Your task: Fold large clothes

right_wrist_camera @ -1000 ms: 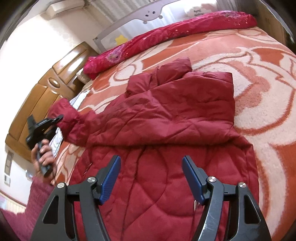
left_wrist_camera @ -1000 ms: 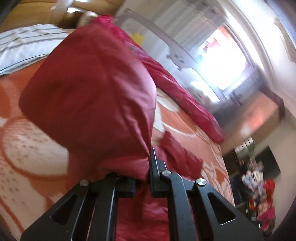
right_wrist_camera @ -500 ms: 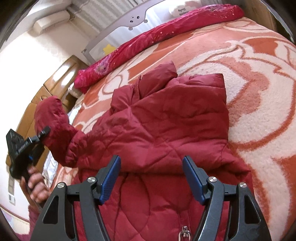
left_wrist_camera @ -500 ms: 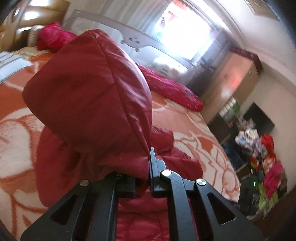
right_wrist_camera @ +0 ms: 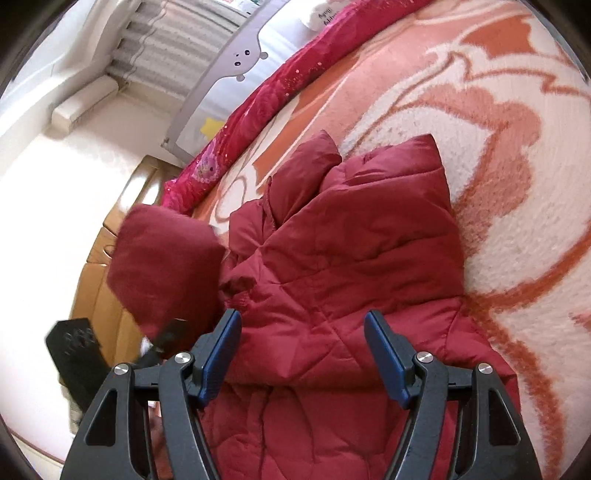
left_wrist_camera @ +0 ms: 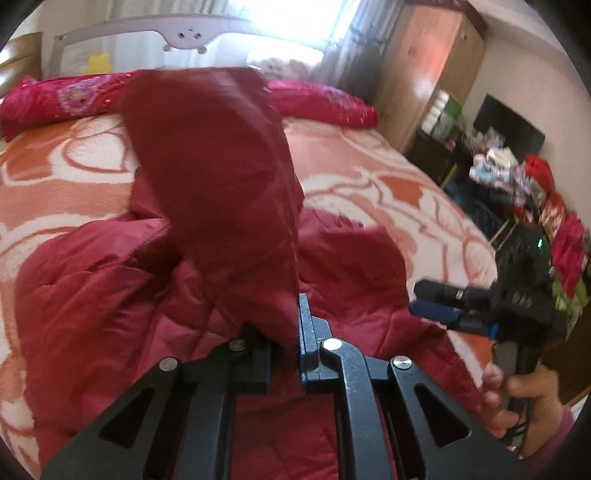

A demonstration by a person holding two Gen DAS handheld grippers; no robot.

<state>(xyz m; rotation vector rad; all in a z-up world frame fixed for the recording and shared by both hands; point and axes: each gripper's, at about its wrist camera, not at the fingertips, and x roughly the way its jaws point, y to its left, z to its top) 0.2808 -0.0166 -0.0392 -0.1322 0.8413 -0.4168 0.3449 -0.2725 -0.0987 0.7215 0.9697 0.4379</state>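
The left gripper (left_wrist_camera: 284, 354) is clamped tight on the cuff of the red jacket's sleeve (left_wrist_camera: 221, 177); the right gripper (right_wrist_camera: 301, 354) hovers with jaws wide and empty just above the jacket (right_wrist_camera: 351, 266), which lies spread on the bed (right_wrist_camera: 517, 155). Over the last second the sleeve has swung from out at the side to above the jacket's body, so the inward fold looks well under way; laying it flat across the chest seems the next need. Beyond, a pink bolster (left_wrist_camera: 74, 96) lies along the bed rail (left_wrist_camera: 184, 33).
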